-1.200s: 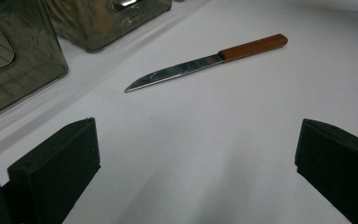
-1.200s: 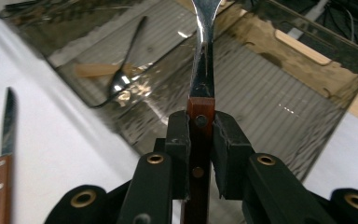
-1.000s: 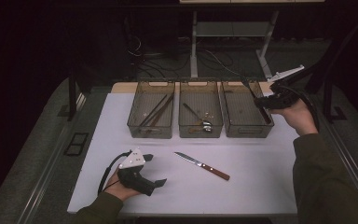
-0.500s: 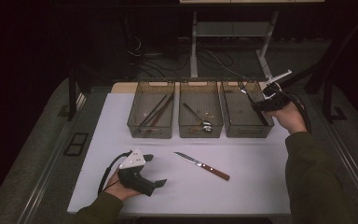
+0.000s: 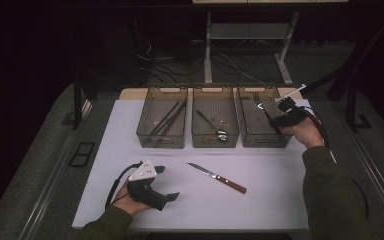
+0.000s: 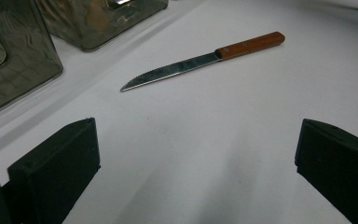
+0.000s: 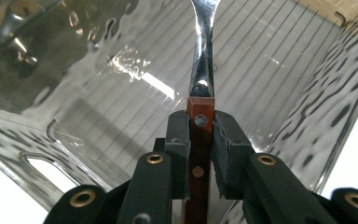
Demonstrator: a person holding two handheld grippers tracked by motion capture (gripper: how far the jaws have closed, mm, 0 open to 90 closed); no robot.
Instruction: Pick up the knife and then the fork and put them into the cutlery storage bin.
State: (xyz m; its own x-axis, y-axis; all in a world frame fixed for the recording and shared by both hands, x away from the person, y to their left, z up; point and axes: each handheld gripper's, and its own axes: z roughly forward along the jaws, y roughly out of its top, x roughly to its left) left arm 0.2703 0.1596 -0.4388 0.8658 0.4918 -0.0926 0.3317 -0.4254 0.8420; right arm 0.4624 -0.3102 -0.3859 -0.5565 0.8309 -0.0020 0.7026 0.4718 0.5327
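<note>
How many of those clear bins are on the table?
3, in a row at the table's far edge: the left bin, the middle bin and the right bin.

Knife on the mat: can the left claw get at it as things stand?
Probably yes. The knife lies alone on the white mat, just ahead of the left claw, whose jaws stand wide open with bare mat between. The bins sit farther back, and the right claw is off at the right bin.
</note>
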